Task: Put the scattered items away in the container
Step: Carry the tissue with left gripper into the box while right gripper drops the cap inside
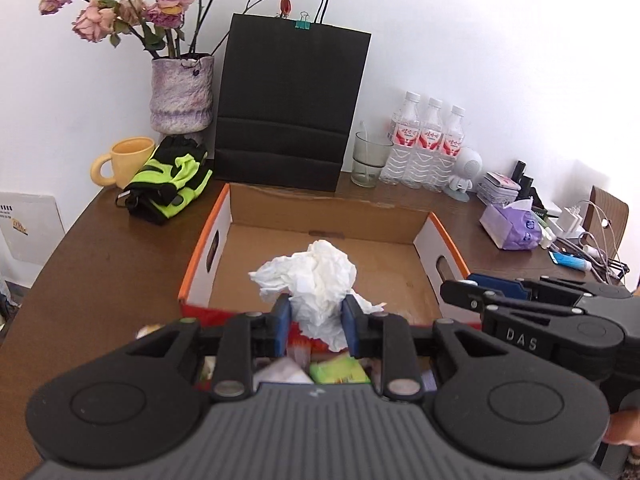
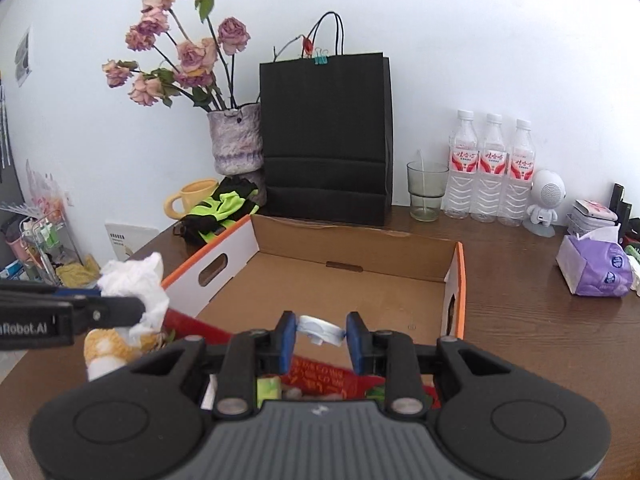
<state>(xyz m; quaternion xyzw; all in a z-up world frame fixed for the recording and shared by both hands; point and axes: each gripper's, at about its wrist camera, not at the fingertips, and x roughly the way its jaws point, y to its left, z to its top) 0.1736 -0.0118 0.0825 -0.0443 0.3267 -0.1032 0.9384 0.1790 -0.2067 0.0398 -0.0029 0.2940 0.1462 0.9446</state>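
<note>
Your left gripper [image 1: 316, 320] clamps the tissue [image 1: 312, 276]; your right gripper [image 2: 322, 334] pinches a white cap [image 2: 322, 330]. Both hang over the box [image 2: 460, 272] (near edge), placed for a drop inside.

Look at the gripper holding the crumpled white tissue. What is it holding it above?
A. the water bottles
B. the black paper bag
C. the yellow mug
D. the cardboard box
D: the left gripper pinches the crumpled white tissue above the near edge of the open cardboard box.
</note>
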